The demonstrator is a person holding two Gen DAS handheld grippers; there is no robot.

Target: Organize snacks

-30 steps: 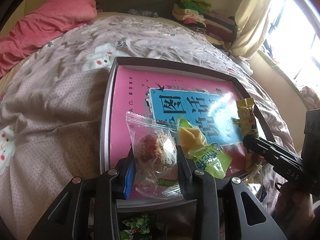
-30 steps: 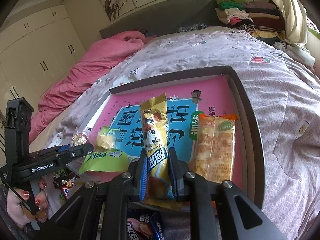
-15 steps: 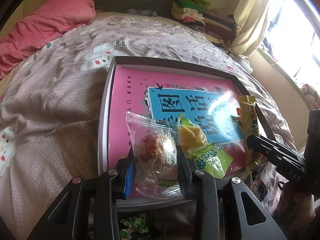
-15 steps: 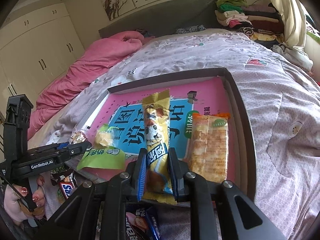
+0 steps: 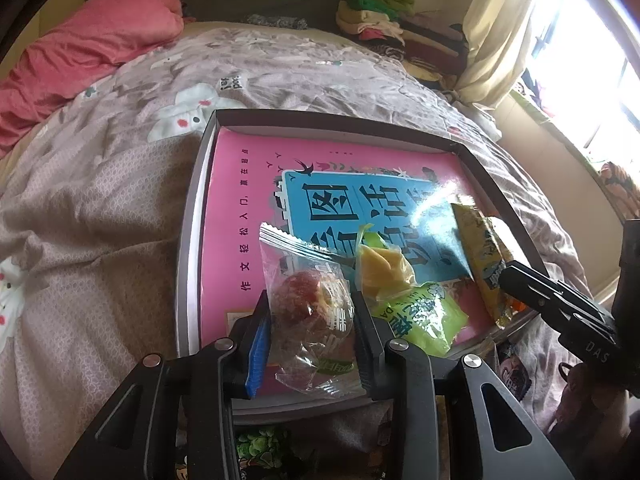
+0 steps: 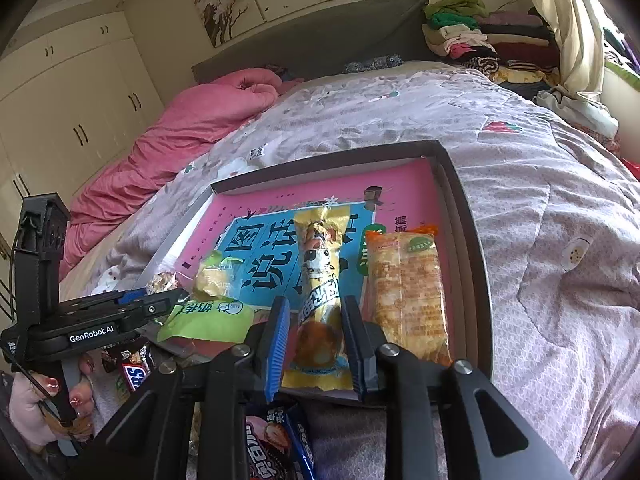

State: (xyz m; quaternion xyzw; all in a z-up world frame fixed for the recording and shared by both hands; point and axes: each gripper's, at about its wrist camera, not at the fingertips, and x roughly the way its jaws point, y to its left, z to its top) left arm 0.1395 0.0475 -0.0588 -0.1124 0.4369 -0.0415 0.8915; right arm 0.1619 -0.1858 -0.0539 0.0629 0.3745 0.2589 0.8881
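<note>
Bedspread bears a tray (image 6: 470,248); left gripper (image 5: 312,320) clamps a clear-wrapped pastry (image 5: 310,300), right gripper (image 6: 316,328) opening around a yellow pack (image 6: 320,280).

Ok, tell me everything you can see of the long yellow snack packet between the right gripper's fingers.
The long yellow packet is a glossy, crinkled plastic wrapper with a cartoon print, dark lettering and crimped ends. It lies lengthwise on the pink book cover inside the dark-rimmed tray, its near end over the tray's front edge. The right gripper straddles it; its fingers are opening, with small gaps showing. An orange packet lies just beside it.

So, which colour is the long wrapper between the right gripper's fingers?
Yellow wrapper, clearest in the right wrist view.
</note>
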